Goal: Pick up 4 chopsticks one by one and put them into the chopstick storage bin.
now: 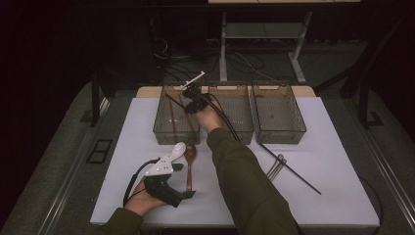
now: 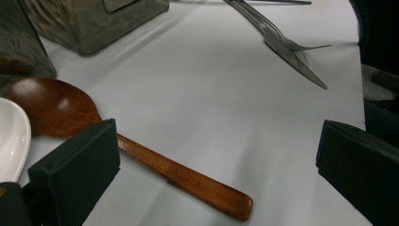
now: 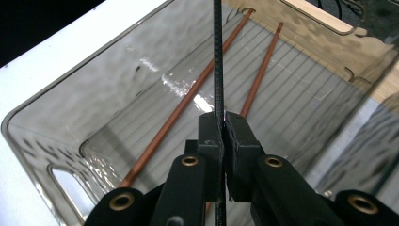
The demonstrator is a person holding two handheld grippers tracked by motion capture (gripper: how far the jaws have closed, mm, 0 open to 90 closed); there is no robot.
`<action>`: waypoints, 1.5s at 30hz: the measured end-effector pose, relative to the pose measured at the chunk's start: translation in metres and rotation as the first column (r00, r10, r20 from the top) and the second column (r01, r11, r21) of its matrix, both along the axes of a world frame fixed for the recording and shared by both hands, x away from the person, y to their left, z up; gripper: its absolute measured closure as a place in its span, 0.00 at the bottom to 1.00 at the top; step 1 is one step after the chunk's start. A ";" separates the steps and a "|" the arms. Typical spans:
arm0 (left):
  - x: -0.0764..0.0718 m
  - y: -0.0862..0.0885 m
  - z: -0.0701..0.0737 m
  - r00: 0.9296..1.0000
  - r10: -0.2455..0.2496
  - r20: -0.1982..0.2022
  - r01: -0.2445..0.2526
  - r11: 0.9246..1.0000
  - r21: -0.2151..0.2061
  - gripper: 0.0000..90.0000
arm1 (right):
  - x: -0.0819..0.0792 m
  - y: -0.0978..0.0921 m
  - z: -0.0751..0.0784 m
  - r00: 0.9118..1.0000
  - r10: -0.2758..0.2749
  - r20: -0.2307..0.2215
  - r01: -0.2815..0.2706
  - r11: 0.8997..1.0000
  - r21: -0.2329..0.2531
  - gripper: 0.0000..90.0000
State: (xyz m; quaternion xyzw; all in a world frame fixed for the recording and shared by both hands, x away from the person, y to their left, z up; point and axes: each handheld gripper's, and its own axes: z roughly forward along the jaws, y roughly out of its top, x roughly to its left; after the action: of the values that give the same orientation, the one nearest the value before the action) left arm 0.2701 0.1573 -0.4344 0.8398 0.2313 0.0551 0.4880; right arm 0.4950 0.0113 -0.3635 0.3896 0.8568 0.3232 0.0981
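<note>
Right gripper view: black chopstick (image 3: 218,61) upright.

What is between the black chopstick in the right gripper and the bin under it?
Nothing visible. The black chopstick, pinched in the right gripper, hangs over the open left bin, where two brown chopsticks lie flat.

Dim room around a lit white table (image 1: 333,161), glare on the bin (image 3: 141,80) wall toward 10 o'clock, soft shadows, slight grain.
</note>
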 end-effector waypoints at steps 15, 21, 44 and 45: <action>0.001 0.001 0.001 1.000 -0.010 0.009 0.010 1.000 0.001 0.00 | -0.003 0.007 0.000 1.000 0.013 0.015 -0.014 0.999 0.033 0.58; 0.000 0.001 0.002 1.000 -0.017 0.012 0.017 1.000 0.010 0.00 | -0.011 -0.009 0.005 0.999 0.038 0.019 -0.039 0.997 0.071 0.48; 0.000 0.001 0.000 1.000 -0.003 0.003 0.003 1.000 0.013 0.00 | -0.062 -0.106 0.013 0.993 0.079 0.086 -0.093 0.982 0.167 0.38; 0.001 0.001 0.000 1.000 -0.006 0.007 0.006 1.000 0.019 0.00 | -0.064 -0.110 0.013 0.992 0.083 0.091 -0.097 0.980 0.171 0.38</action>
State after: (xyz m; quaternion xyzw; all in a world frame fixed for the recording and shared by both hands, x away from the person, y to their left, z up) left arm 0.2709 0.1584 -0.4344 0.8447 0.2266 0.0589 0.4812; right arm 0.4307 -0.0985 -0.3503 0.3438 0.8370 0.4172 0.0843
